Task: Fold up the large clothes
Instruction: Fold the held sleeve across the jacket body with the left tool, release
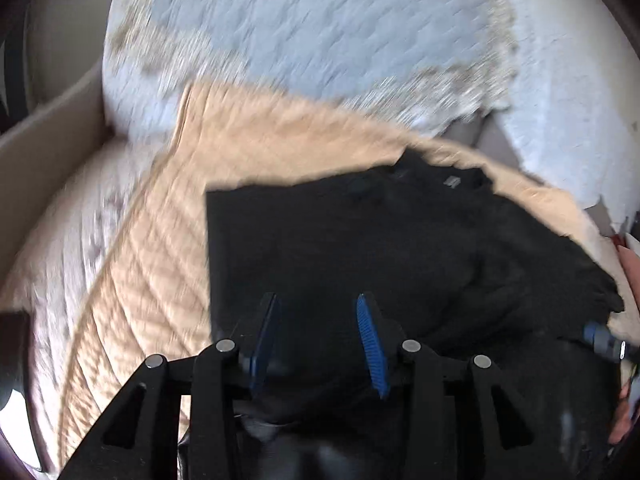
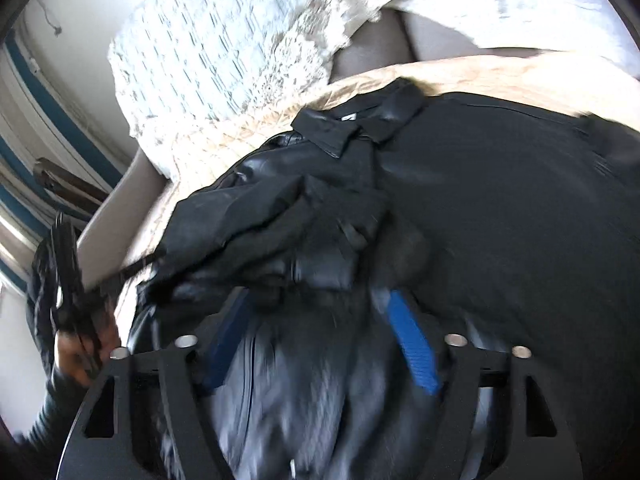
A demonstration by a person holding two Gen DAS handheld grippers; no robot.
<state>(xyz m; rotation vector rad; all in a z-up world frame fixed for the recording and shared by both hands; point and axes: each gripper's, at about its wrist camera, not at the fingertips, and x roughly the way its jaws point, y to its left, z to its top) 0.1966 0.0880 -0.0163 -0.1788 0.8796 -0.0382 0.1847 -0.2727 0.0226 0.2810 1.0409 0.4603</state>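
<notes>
A large black jacket (image 1: 360, 248) lies spread on a tan quilted blanket (image 1: 168, 248), its left side folded to a straight edge. My left gripper (image 1: 318, 300) hovers over the jacket's near part, jaws apart, with only flat cloth below them. In the right wrist view the jacket's collar (image 2: 360, 128) faces away and a crumpled shiny sleeve (image 2: 256, 216) bunches near my right gripper (image 2: 318, 296). Its blue pads (image 2: 412, 344) stand wide with loose black cloth between them; I see no pad pressing on it. The view is blurred.
A white and pale blue lacy cover (image 1: 320, 28) lies beyond the blanket. A beige raised edge (image 1: 52, 120) runs along the left. In the right wrist view, a hand (image 2: 74, 354) holds the other gripper's black frame (image 2: 66, 272) at far left.
</notes>
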